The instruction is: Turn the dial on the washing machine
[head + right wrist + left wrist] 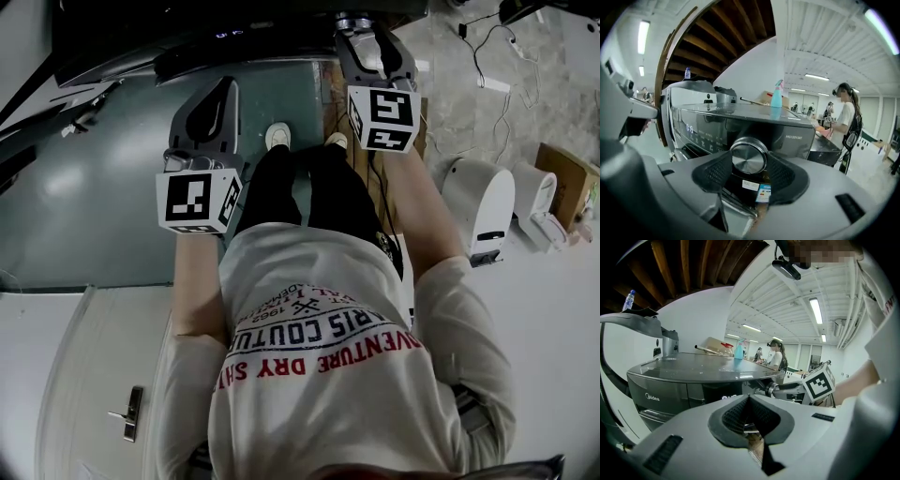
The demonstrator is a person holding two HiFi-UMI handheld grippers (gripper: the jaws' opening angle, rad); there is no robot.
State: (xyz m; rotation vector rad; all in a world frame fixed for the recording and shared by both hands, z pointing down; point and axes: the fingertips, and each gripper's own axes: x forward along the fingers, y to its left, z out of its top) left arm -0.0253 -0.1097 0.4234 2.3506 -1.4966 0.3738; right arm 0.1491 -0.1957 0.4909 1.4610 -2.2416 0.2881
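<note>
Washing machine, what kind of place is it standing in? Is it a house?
Probably not a house: more like a big lab or workshop hall. Long strip lights run along a high white ceiling, and people stand beyond the washing machine.

The dial [748, 158] is shiny brushed metal; the washing machine [740, 123] is smooth, glossy dark grey. The person's shirt [319, 375] is matt cloth; the floor [94, 187] is glossy.

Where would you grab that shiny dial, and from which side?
Grip the dial by its round rim, one pad each side, coming straight at its flat face: it juts from the washer front. Jaws of the right gripper are closing around it.
</note>
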